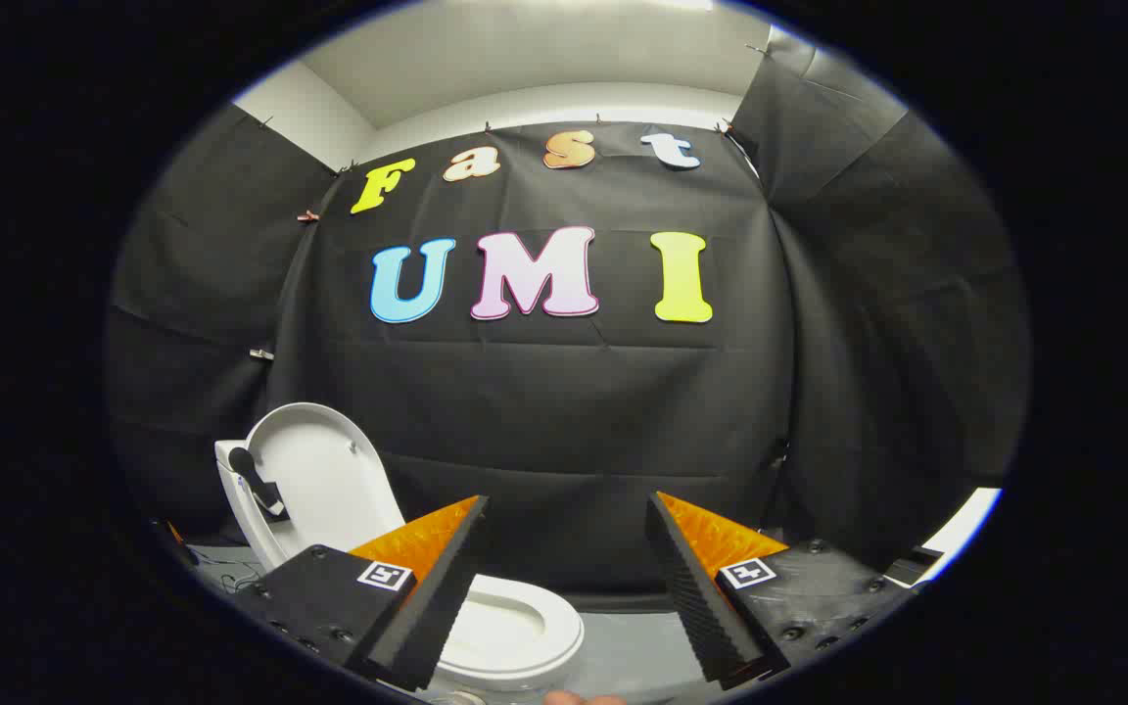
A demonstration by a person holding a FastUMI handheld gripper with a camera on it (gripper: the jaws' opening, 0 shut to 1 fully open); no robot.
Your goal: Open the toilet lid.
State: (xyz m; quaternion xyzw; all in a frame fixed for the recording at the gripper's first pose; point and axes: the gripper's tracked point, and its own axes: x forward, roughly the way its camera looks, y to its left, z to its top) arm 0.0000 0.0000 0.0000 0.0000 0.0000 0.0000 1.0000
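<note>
Gripper (564,509) is held high and level, fingers spread wide apart with nothing between them. The booth's black cloth wall is seen through the gap.

Toilet (510,636) is placed low, ahead of the gripper and toward its left. The left finger (427,597) is seen overlapping the near side of the bowl; no contact can be made out.

Toilet lid (324,480) is found raised, standing near upright and leaning back, its white inner face turned toward the gripper. It is located beyond and to the left of the left finger, well clear of both fingertips. A small dark fitting (256,480) is noted at the lid's left edge.

Seat ring (525,627) is seen lying flat on the bowl, its oval opening exposed.

Grey floor (633,646) is visible beneath and between the fingers.

A pale strip (965,524) is noted low beyond the right finger; what it is cannot be told.
</note>
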